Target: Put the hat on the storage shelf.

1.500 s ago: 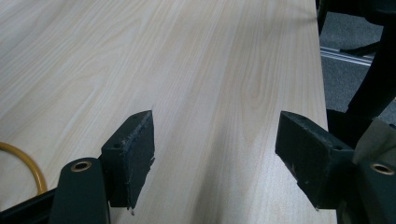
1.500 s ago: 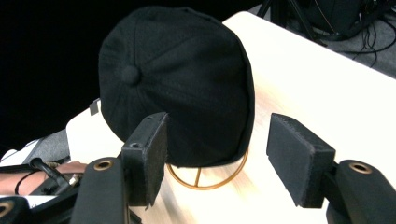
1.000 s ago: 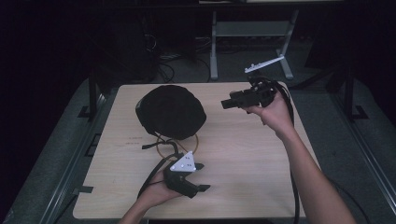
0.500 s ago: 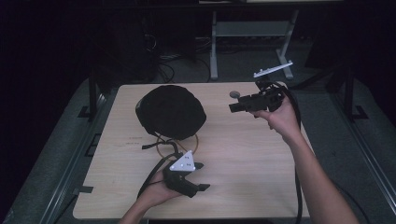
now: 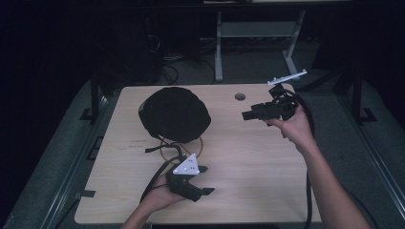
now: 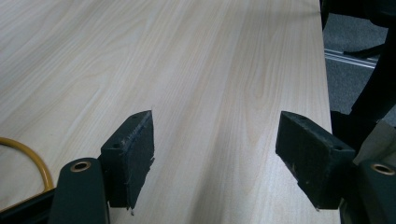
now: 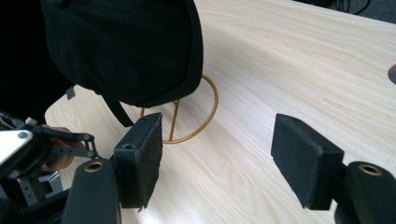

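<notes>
Cap [image 5: 175, 113] sits on its gold wire stand [image 7: 191, 116] at the table's [image 5: 248, 157] far left, ahead of our right gripper [image 5: 244, 115], whose empty fingers [image 7: 140, 158] have been spreading, nearer than our left gripper [image 5: 204, 180], likewise released.

Seeing no readable text, label, brand, number or sign anywhere: not on the black cap [image 5: 175, 114], not on the wooden table [image 5: 248, 157].
</notes>
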Tool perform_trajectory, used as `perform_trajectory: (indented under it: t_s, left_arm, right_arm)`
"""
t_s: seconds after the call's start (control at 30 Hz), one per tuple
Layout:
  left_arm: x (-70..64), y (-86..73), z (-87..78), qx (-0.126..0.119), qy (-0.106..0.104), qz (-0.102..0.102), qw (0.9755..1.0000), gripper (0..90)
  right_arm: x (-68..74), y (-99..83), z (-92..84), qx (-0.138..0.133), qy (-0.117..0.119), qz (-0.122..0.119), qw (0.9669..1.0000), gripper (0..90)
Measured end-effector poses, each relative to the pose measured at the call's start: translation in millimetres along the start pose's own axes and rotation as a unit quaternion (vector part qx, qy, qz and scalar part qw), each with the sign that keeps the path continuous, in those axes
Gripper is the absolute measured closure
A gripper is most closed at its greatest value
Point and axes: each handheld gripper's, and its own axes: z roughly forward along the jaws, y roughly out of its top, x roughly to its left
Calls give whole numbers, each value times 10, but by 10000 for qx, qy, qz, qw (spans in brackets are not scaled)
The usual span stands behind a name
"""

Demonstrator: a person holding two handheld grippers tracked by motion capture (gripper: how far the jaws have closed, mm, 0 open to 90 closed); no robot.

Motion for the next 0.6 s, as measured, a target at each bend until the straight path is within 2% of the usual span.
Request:
perform_trajectory:
  t_s: [0.43,0.6]
  left_arm:
    - [3,-2,-1,-34,-8,-69,10000,274]
    - [-9,-12,34,54,12,-45,10000,270]
  right_arm:
    - [-199,-283,-95,15,-68,258,9996,330]
    - [-256,-445,-176,-138,-7,339,9993,322]
